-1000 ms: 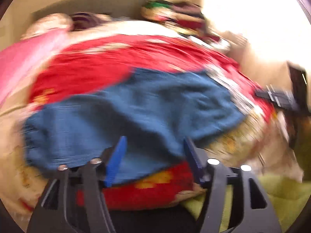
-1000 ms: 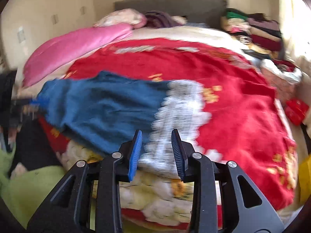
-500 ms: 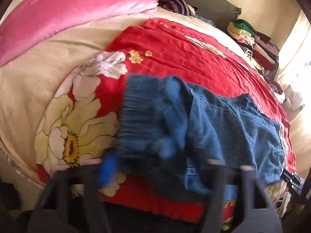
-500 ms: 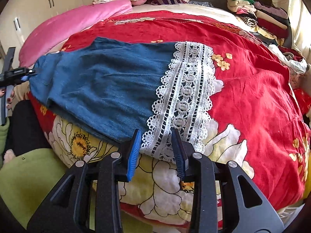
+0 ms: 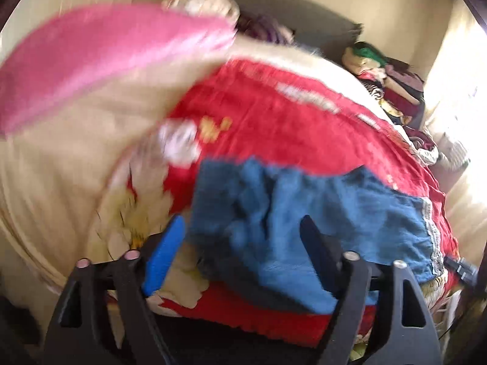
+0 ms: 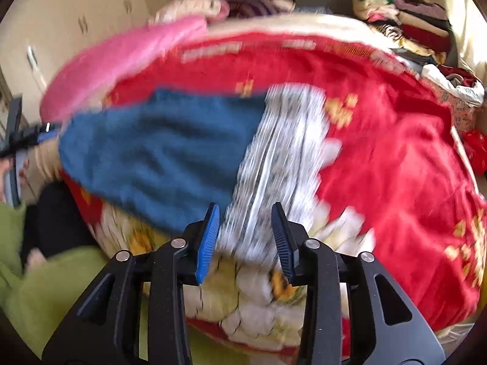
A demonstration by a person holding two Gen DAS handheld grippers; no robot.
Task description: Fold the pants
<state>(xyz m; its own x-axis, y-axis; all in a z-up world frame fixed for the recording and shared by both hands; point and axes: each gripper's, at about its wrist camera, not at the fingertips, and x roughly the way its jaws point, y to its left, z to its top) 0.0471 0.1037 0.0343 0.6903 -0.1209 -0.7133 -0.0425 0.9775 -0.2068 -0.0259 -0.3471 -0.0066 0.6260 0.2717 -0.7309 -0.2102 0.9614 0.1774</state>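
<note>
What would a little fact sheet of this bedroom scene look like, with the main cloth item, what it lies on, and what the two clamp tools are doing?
garment: blue denim pants with a white lace hem band, spread flat
surface: red floral bedspread
left gripper: open, at the rumpled waist end, nothing pinched
right gripper: open, at the lace hem end
behind: long pink pillow, stack of folded clothes
image quality: both views motion-blurred
fold status: not yet started

Matt blue denim-like pants (image 6: 158, 149) edged with white lace.
</note>
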